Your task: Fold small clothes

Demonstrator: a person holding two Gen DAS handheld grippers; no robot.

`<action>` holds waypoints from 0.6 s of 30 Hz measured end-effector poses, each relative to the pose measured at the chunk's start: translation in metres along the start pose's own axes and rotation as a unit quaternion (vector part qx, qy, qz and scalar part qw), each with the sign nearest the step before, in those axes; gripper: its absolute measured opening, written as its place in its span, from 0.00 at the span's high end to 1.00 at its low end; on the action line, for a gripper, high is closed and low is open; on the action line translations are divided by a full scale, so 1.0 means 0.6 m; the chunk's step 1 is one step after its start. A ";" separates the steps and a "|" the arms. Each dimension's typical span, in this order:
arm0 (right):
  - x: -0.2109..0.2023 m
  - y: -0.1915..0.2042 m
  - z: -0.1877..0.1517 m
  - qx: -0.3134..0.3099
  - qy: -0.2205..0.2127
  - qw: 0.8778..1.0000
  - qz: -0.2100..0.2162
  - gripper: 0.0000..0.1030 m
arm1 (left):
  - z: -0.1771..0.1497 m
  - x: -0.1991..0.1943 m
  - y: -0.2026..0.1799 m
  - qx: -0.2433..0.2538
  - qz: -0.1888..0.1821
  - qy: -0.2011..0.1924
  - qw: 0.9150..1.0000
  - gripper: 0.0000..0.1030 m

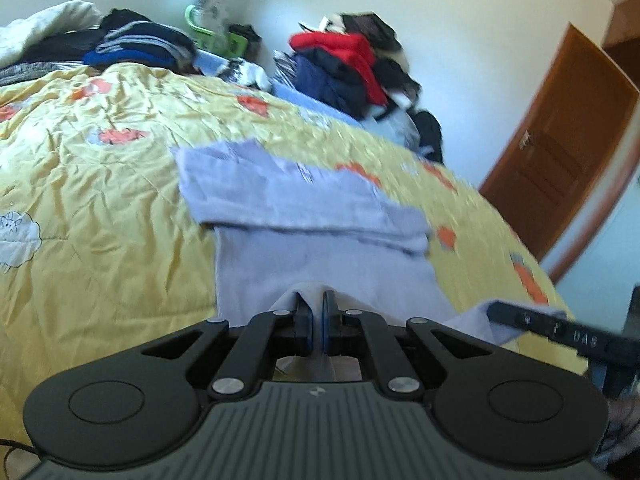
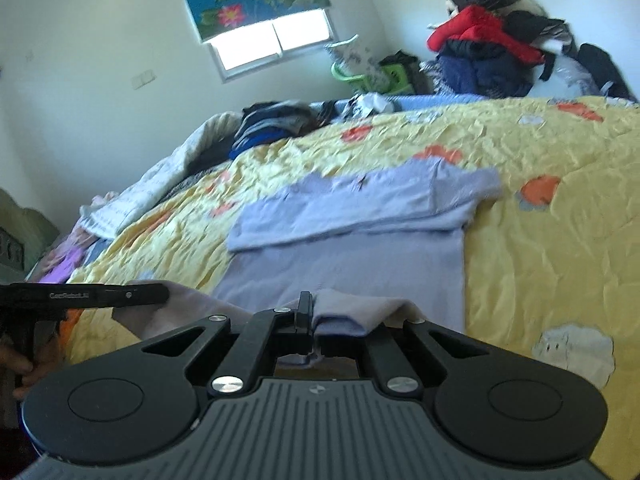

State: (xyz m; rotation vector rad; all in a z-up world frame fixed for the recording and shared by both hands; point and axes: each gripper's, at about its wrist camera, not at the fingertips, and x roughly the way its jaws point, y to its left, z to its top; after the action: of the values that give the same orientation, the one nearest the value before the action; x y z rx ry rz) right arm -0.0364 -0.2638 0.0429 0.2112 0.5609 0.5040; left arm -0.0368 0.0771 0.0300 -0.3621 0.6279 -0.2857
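Pale lavender-blue garment (image 1: 304,216) on a yellow quilt (image 1: 100,184) patterned with orange flowers and white sheep, black grippers (image 1: 316,312), red jacket (image 2: 480,32) atop dark clothes, brown door (image 1: 560,160).

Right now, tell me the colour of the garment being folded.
Pale lavender-blue shirt, clearest from the right wrist.

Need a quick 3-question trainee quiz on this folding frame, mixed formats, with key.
1. True or false: both the left gripper and the right gripper are shut on the shirt's near hem.
2. The quilt under the shirt is mostly: A) red B) yellow C) black
3. Fill in: the far part of the shirt, with the sleeves, lies ____ over its body.

Key: 1 true; 2 B; 3 folded
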 end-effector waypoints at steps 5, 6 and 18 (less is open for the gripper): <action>0.020 -0.004 0.015 -0.001 -0.019 0.999 -0.028 0.95 | 0.020 0.022 0.002 -0.018 0.007 -0.011 1.000 0.96; 0.024 -0.003 0.017 -0.005 -0.023 0.999 -0.035 0.95 | 0.025 0.027 0.000 -0.018 0.012 -0.013 1.000 0.96; 0.069 -0.016 0.031 0.013 -0.042 0.997 -0.059 0.95 | 0.051 0.068 -0.003 -0.010 0.050 -0.020 0.998 0.96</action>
State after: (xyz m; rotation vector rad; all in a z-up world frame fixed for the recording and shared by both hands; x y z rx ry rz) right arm 0.0081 -0.2518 0.0362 0.2216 0.4946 0.3720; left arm 0.0132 0.0680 0.0324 -0.3528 0.6071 -0.1756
